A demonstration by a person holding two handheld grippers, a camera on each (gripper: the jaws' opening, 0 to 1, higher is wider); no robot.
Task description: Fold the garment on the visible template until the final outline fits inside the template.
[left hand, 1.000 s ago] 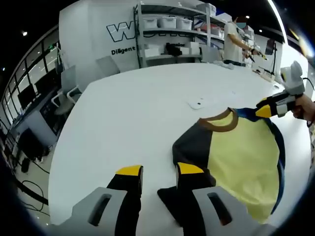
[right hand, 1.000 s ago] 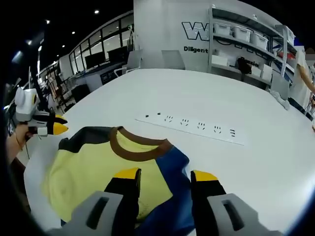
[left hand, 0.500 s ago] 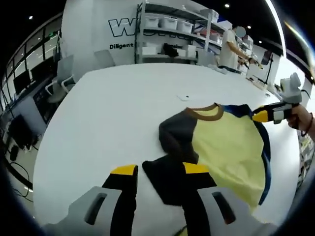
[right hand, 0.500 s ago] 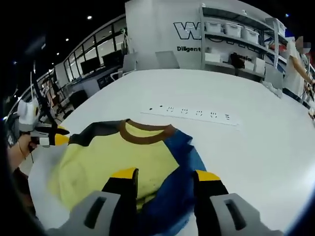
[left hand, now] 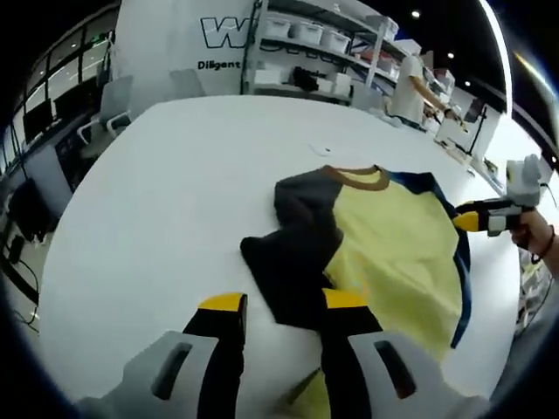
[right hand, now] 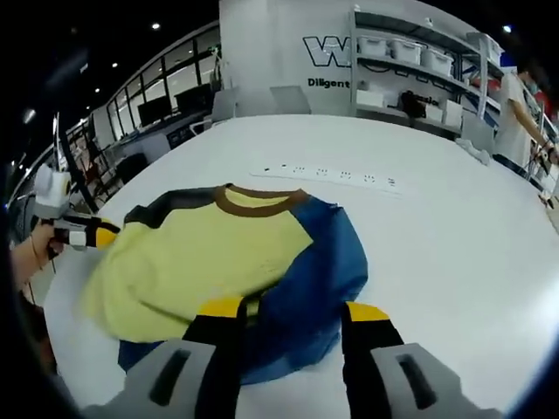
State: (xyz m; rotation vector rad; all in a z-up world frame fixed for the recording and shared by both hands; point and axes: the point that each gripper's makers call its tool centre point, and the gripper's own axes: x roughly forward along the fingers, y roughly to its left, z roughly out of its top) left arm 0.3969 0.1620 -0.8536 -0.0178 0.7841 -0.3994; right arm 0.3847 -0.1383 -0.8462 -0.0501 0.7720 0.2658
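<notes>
We see both grippers low over the shirt (right hand: 218,253) on the table (left hand: 157,175): left gripper (left hand: 278,301) spread, right gripper (right hand: 293,307) spread, possibly straddling the sleeve (right hand: 306,297).

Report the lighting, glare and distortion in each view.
Left gripper view: fisheye bends the white table into a curve; a bright ceiling light strip glares at upper right. Right gripper view: even light on the shirt, shelves bowed, dark ceiling with spotlights.

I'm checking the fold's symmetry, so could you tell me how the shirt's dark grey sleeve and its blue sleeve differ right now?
The dark grey sleeve is charcoal and bunched, with creases near the shoulder; the blue sleeve is blue and spreads out wider and smoother. The grey sleeve lies before the left gripper, the blue before the right gripper. Both lie on the white table, flanking the yellow body.
</notes>
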